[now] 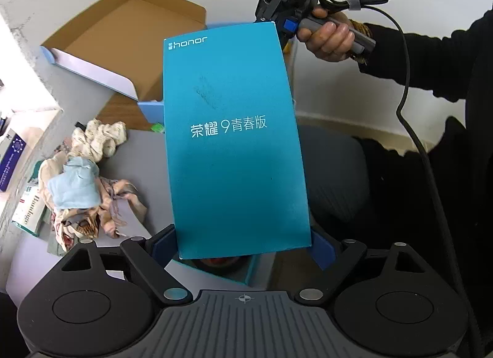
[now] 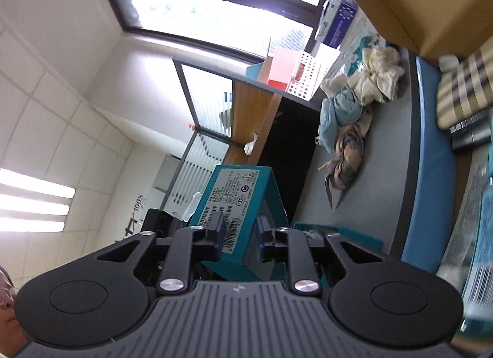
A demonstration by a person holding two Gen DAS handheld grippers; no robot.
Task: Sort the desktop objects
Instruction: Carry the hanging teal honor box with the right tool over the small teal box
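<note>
A teal Honor phone box (image 1: 234, 142) is lifted above the grey desk (image 1: 144, 157). My left gripper (image 1: 242, 250) clamps its near end across the width, with a blue pad on each long side. At the box's far end, my right gripper (image 1: 279, 25) is held by a person's hand (image 1: 329, 34). In the right wrist view the labelled underside of the phone box (image 2: 234, 200) sits between the blue pads of my right gripper (image 2: 242, 237), which pinch its thin end. Under the lifted box lies an open teal tray (image 1: 249, 268) with a dark item inside.
An open cardboard box (image 1: 123, 34) stands at the back left. A heap of crumpled cloths (image 1: 89, 173) lies on the desk beside a green bandage box (image 1: 27, 213) and a purple carton (image 1: 12, 154). A black cable (image 1: 409, 111) hangs at the right.
</note>
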